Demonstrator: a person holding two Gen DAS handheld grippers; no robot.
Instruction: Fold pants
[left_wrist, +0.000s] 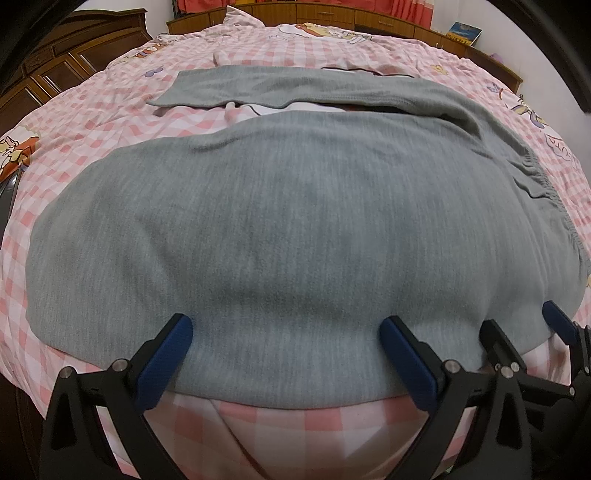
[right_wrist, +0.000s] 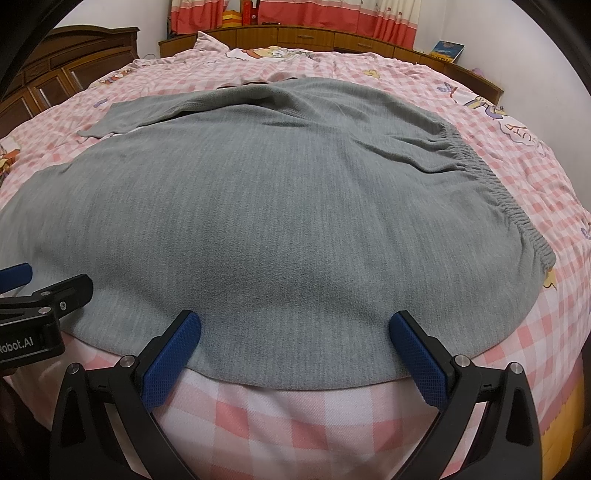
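The left gripper (left_wrist: 284, 325) is spread wide, its blue pads (left_wrist: 166, 362) resting over the near hem of the grey pants (left_wrist: 280, 221) with nothing pinched between them. Just to its right sits the right gripper (right_wrist: 295, 325), also gaping wide, pads (right_wrist: 421, 358) apart on either side of the same near edge, gripping nothing. Each one shows at the edge of the other's view: the right one low at the right edge of the left view, the left one at the left edge of the right view.

Directly below and in front of both lies the bed's (right_wrist: 295, 417) near side, covered in a pink-and-white checked sheet. The pants lie flat on it, spread crosswise ahead of the grippers. One leg fills the space straight ahead, running off to the left. The elastic waistband (right_wrist: 491, 188) is ahead and to the right, gathered and wrinkled. The second leg (left_wrist: 229, 88) lies beyond the first, stretching away to the far left, with a strip of sheet showing between the two legs.

Farther on, the sheet carries cartoon prints and is rumpled near the headboard (right_wrist: 303, 37). Far left stands a dark wooden wardrobe (left_wrist: 74, 55). Far right, a book (right_wrist: 448, 50) rests on the wooden ledge. Red-and-cream curtains (right_wrist: 388, 18) hang behind.
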